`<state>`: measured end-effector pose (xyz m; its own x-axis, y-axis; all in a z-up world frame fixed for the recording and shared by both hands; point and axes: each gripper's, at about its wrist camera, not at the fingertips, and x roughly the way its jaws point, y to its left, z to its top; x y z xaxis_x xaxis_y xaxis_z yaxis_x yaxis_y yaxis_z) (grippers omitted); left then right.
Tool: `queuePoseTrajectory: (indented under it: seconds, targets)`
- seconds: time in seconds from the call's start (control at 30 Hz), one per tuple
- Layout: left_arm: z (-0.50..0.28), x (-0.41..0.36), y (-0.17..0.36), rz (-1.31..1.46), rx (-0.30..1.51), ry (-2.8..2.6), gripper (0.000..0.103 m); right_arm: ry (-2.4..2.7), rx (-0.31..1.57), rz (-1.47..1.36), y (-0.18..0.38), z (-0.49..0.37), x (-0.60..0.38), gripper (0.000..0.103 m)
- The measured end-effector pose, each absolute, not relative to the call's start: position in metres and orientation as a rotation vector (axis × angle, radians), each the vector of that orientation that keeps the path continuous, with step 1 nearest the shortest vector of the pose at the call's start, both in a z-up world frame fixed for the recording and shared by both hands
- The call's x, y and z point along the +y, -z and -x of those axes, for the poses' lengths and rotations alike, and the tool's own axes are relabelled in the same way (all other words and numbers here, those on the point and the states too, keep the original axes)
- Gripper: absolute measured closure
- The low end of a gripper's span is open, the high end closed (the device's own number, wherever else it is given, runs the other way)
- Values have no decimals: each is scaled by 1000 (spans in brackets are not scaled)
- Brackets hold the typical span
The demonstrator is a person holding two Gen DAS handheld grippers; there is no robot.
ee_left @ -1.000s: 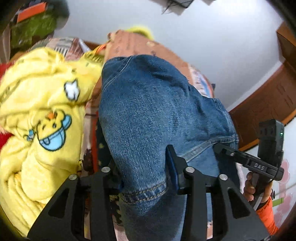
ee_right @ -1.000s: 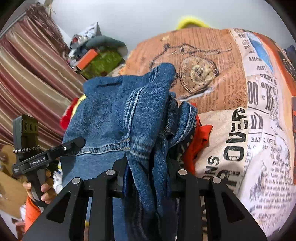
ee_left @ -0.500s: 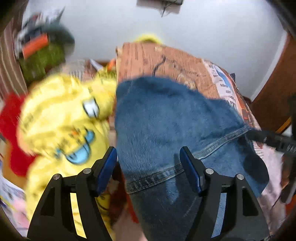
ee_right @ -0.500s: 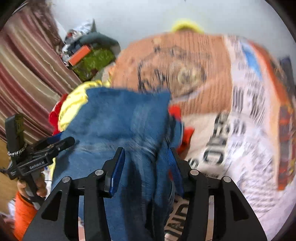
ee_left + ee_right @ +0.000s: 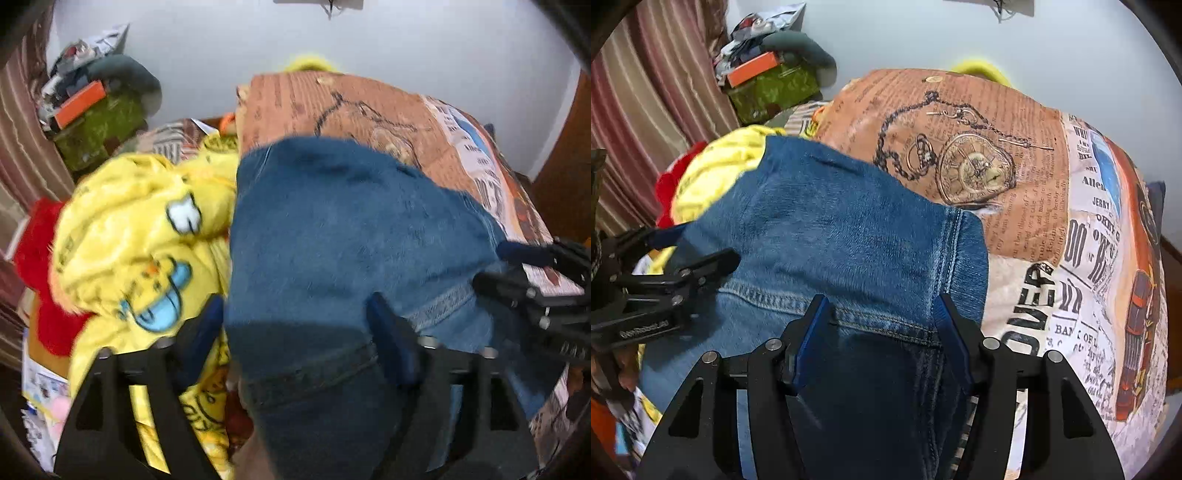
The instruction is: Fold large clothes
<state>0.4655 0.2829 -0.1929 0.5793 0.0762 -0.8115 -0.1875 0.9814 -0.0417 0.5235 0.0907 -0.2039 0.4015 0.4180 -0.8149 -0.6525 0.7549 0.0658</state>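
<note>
Here the jeans (image 5: 849,236) lie between spread fingers (image 5: 809,343) — ungripped.

The jeans (image 5: 849,236) lie on the bedspread (image 5: 1027,206), with the blanket (image 5: 140,236) touching their left side. Behind the blanket, boxes (image 5: 768,85) are piled against the wall (image 5: 923,33), beside the curtain (image 5: 646,96).

Cluttered home bedroom: printed bedspread (image 5: 1052,229), striped curtain (image 5: 653,110), heaped yellow blanket (image 5: 122,236).
</note>
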Motion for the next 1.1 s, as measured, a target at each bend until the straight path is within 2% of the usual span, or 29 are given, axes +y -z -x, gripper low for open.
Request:
queuePoseTrajectory:
  seconds: [0.07, 0.13, 0.17, 0.33, 0.5, 0.7, 1.1]
  targets:
    - [-453, 288, 196, 163, 916, -134, 12, -656, 909, 350, 205, -515, 81, 43]
    - [-438, 293, 197, 195, 923, -133, 4, -619, 886, 421, 207, -506, 71, 30]
    - [-433, 293, 198, 203, 927, -137, 2, -610, 879, 430, 209, -503, 65, 29]
    - [-403, 296, 193, 275, 908, -120, 2, -628, 930, 327, 207, -491, 30, 29]
    - [-381, 279, 175, 206, 902, -139, 2, -616, 934, 256, 188, -475, 14, 29]
    - [-339, 248, 122, 112, 805, -129, 2, -662, 797, 216, 127, -426, 6, 29]
    - [-213, 201, -10, 111, 417, -98, 2, -760, 454, 125, 14, -297, -26, 29]
